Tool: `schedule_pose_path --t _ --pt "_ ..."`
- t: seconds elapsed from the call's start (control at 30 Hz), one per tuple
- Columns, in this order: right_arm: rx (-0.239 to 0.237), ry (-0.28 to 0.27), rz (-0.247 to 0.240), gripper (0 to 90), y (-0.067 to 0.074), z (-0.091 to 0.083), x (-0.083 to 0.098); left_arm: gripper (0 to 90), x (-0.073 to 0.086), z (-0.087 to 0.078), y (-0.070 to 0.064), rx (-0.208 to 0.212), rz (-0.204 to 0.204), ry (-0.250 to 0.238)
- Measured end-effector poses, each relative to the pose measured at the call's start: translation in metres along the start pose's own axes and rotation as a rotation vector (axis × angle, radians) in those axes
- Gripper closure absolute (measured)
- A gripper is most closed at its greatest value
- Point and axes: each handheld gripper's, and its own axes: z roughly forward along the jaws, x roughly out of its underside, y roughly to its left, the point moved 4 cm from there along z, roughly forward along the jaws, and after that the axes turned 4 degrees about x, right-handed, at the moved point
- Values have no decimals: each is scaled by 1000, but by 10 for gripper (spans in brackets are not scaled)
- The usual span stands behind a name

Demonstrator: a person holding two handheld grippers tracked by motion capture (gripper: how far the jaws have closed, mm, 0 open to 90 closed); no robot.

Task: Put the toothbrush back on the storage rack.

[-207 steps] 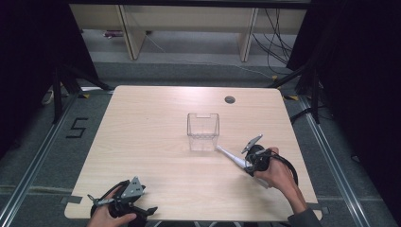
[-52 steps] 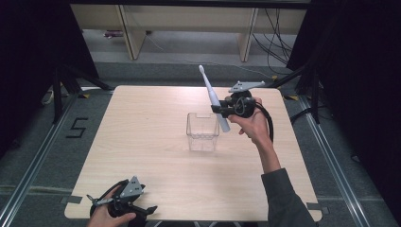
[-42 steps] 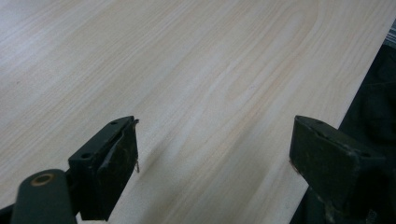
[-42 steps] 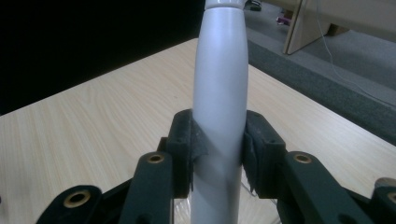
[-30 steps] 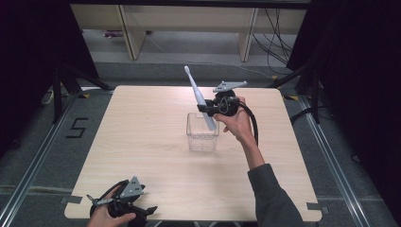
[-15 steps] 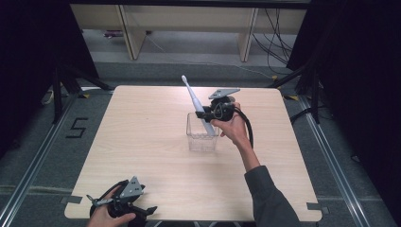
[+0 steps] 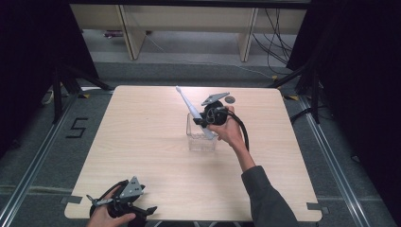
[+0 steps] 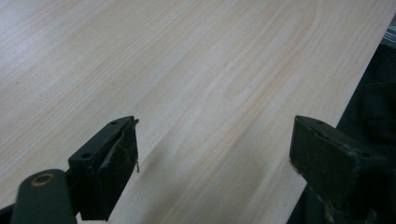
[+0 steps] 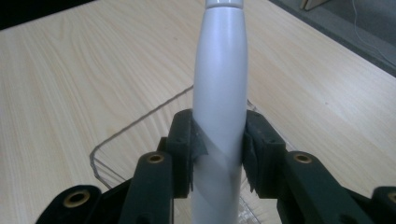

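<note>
Left gripper (image 7: 124, 204) sits at seven o'clock by the near table (image 7: 142, 142) edge, jaws wide and empty, bare wood all around. Right gripper (image 7: 207, 119) clamps a grey toothbrush (image 7: 189, 105), tilted toward eleven o'clock, lower end inside the clear box (image 7: 201, 142) at centre. Dark curtains flank the room.

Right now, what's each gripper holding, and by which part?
The right gripper clamps a pale grey plastic electric toothbrush around its thick handle, jaws on either side, over the clear plastic box. The left gripper holds nothing; its jaws stand open.
</note>
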Motion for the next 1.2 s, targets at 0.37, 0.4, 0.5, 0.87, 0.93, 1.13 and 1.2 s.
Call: schedule_pose_path --t 0.37,0.4,0.5,0.87,0.93,1.13,1.2 --pt "7 74 -23 665 2 8 4 148 0 0 0 0 1 0" --pt "17 67 -49 665 1 10 5 148 0 0 0 0 0 0" --pt "24 113 -24 665 3 9 6 148 0 -1 0 -1 1 -3" --pt "18 197 -22 665 7 17 9 148 0 -1 0 -1 1 -3" --pt "26 191 -30 665 7 18 9 148 0 -1 0 -1 2 -2" --pt "12 216 -33 663 8 19 10 148 0 -1 0 -1 1 -3" --pt "14 226 -26 662 8 21 11 148 0 -1 0 -1 2 -2"
